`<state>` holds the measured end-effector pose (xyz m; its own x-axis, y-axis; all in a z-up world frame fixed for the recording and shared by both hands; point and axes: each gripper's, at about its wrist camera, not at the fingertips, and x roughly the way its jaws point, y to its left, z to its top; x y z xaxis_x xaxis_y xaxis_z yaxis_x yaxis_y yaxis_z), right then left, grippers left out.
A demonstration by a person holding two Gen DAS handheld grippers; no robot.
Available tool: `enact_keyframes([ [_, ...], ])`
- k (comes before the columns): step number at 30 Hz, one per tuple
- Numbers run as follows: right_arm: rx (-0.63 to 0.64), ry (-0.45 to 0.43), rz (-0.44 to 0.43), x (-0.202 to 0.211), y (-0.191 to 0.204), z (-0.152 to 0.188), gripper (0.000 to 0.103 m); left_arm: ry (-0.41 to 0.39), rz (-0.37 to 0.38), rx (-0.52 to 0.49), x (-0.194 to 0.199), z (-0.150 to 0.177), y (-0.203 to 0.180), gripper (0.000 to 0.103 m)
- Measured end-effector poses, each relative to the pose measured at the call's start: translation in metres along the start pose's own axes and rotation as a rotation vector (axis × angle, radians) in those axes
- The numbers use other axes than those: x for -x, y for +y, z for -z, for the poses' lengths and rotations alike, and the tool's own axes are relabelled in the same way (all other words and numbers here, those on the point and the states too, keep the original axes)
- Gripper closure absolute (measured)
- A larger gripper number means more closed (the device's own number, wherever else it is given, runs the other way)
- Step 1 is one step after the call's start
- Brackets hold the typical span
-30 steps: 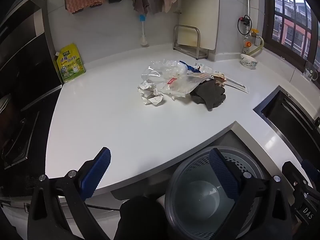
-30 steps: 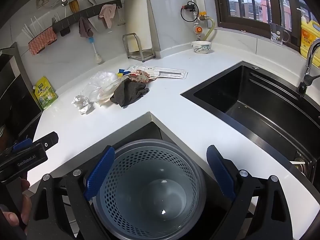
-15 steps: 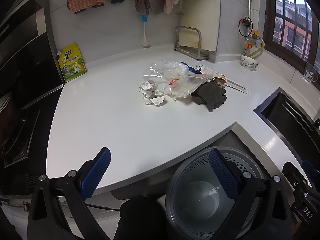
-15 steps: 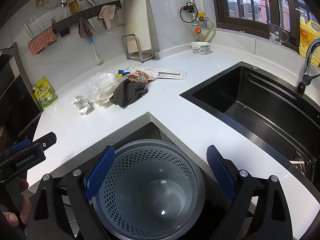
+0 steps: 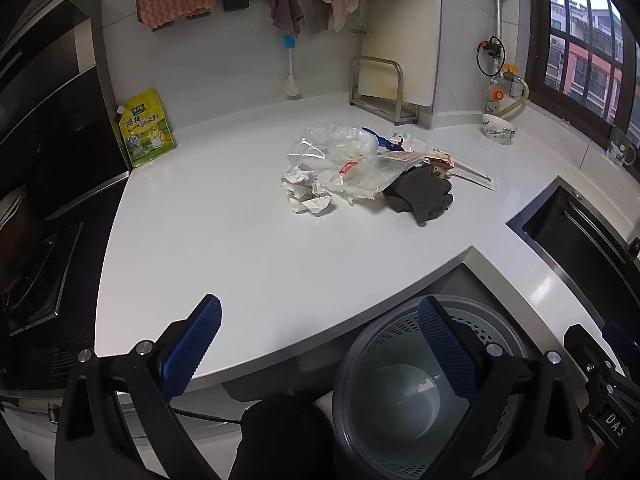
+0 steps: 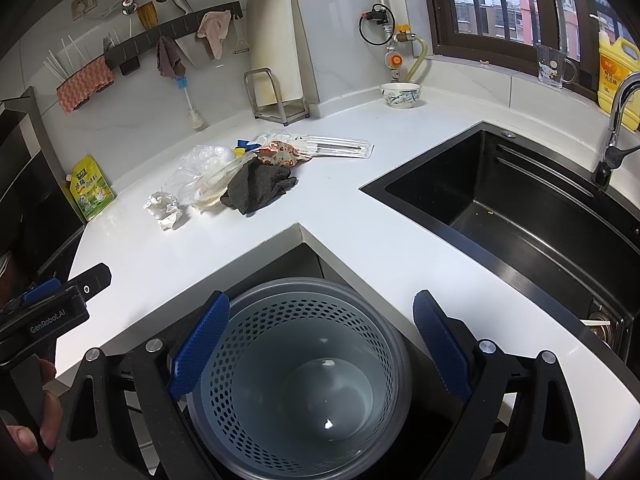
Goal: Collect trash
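The trash (image 5: 360, 172) lies heaped mid-counter (image 5: 240, 248), toward the back wall: crumpled white paper (image 6: 166, 208), clear plastic bags (image 6: 204, 176), a dark rag (image 6: 258, 186) and printed wrappers. Both the left gripper (image 5: 320, 350) and the right gripper (image 6: 320, 344) hang released and empty near the counter's inner corner, above a perforated grey bin (image 6: 296, 380).

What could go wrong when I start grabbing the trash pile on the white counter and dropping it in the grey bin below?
The thin clear plastic bags overlap the crumpled white paper and the dark grey cloth, so one pinch may drag neighbours along. The cloth may not be trash at all. The perforated grey bin sits below the counter edge, so light pieces released early could miss its rim. Both the left gripper and right gripper are open and empty.
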<state>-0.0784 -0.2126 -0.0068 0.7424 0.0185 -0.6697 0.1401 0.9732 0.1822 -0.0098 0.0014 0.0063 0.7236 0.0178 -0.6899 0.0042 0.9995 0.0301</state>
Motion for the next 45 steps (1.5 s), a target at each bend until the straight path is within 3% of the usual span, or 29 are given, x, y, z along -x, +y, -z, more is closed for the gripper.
enact_keyframes([
  [45,-0.001,-0.003,-0.007,-0.0024,0.0007,0.0038,0.014,-0.005,-0.003,-0.001,0.0011,0.0017,-0.0006,0.006],
])
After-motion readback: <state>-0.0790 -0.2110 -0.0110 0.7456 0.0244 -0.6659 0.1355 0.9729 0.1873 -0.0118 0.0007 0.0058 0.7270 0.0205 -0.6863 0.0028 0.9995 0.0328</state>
